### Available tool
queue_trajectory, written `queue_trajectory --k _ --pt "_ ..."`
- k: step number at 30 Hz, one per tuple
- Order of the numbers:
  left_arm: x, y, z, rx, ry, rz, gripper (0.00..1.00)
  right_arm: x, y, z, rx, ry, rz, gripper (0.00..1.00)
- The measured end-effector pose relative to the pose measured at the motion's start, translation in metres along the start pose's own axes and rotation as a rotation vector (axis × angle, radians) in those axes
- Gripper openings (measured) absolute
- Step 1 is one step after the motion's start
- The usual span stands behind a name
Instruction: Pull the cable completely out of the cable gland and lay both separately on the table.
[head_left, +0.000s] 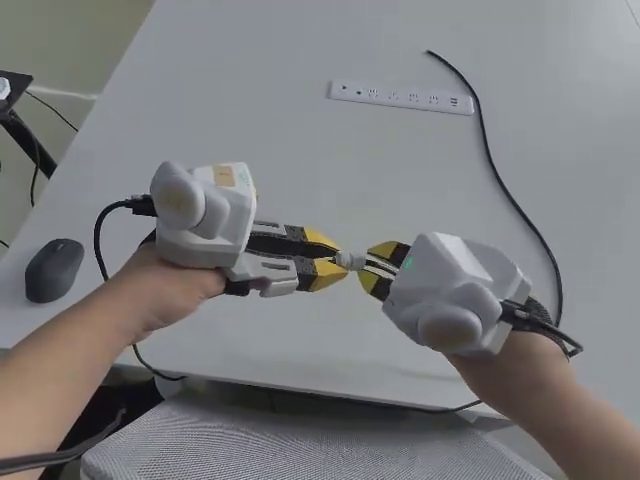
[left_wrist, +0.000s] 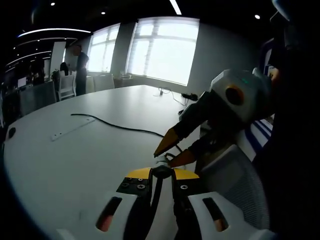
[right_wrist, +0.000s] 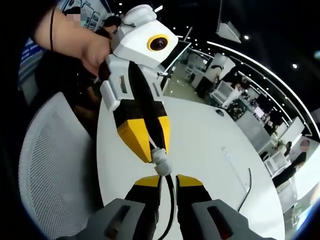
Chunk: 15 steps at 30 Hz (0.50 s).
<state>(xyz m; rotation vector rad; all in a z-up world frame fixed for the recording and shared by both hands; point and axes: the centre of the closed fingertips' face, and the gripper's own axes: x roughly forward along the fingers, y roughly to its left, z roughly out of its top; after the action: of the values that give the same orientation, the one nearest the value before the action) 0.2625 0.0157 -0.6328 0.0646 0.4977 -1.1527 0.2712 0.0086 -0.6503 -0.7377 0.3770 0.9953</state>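
I have the left tongs (head_left: 335, 264) and the right tongs (head_left: 372, 268) pointed nose to nose over the white desk (head_left: 300, 130), just inside its near edge. The small white plastic cable gland (head_left: 350, 261) sits between the two pairs of yellow tips, held up off the desk. In the right gripper view the left tongs are pinched together on the far end of the gland. Whether the pads bear on its body or just behind it, I cannot tell. In that same view my right tongs are closed on the thin black cable (right_wrist: 171, 200), which runs back from the gland between the jaws. The cable is still seated in the gland. The left gripper view shows a dark strand running back between that gripper's own jaws as well.

Toward the far edge lies a long white power strip (head_left: 400, 97). A black cord (head_left: 505, 195) trails from beside it toward the near right corner. A dark grey computer mouse (head_left: 53, 268) rests at the left edge. A grey mesh chair back (head_left: 300, 445) stands below the near edge.
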Motion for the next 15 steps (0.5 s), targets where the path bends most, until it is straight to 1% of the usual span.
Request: queue_trajectory --k 2,6,8,10,12,14,15 --pt "0.001 -0.001 0.0 0.002 0.003 -0.002 0.15 -0.001 -0.002 -0.003 -0.012 0.015 -0.01 0.01" --pt "0.002 -0.002 -0.001 0.013 0.004 -0.006 0.15 -0.001 -0.001 -0.004 0.009 0.014 -0.005 0.0" --pt "0.002 -0.003 -0.001 0.021 0.006 -0.01 0.15 -0.002 0.0 -0.005 0.027 0.013 -0.004 0.0" --pt "0.002 -0.003 0.0 0.03 0.006 -0.012 0.15 -0.003 -0.001 -0.007 0.061 0.012 -0.002 0.0" --pt "0.003 -0.003 -0.001 0.031 0.011 -0.012 0.15 -0.003 -0.002 -0.01 0.087 0.021 0.0 0.0" --pt "0.003 -0.002 -0.001 0.04 0.011 -0.011 0.15 -0.003 -0.004 -0.015 0.107 0.032 -0.009 0.0" --pt "0.003 -0.002 -0.001 0.041 0.011 -0.011 0.15 -0.003 -0.005 -0.019 0.134 0.037 -0.007 0.0"
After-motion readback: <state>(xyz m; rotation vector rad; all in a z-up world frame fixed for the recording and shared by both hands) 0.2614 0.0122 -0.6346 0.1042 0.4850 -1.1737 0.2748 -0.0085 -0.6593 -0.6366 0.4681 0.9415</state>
